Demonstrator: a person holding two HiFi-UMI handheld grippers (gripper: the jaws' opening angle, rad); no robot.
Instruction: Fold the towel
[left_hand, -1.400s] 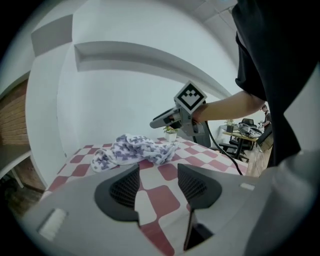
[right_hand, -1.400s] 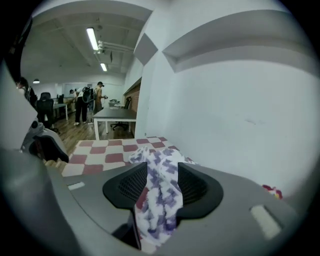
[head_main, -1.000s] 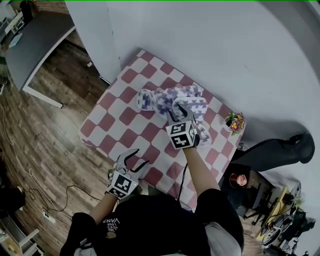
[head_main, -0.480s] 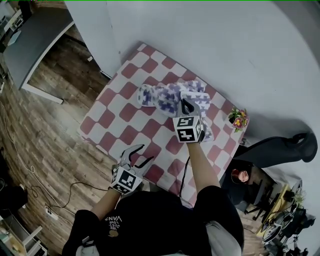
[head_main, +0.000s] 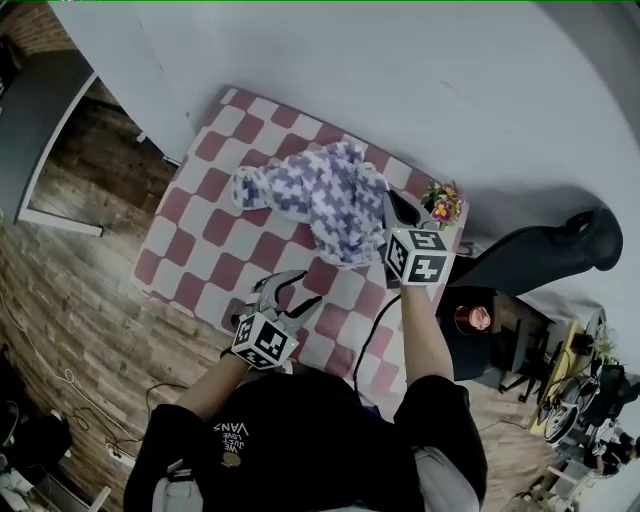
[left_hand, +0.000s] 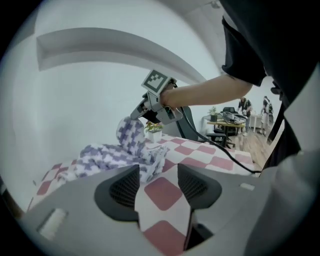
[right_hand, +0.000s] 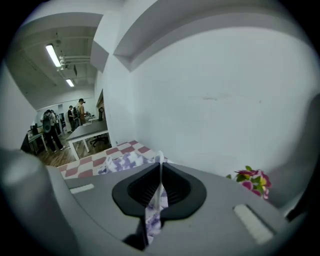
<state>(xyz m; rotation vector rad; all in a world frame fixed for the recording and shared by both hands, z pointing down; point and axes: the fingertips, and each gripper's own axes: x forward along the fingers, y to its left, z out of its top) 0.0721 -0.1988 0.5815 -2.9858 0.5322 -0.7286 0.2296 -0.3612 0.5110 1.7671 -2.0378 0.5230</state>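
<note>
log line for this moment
right gripper: shut on towel edge | left gripper: open, empty | towel: crumpled on checkered table

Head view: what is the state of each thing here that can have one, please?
Towel: crumpled, not folded, one edge lifted off the table.
Right hand-held gripper: shut on the towel's edge.
Left hand-held gripper: open, empty, above the table.
Flower pot: upright, beside the towel.
</note>
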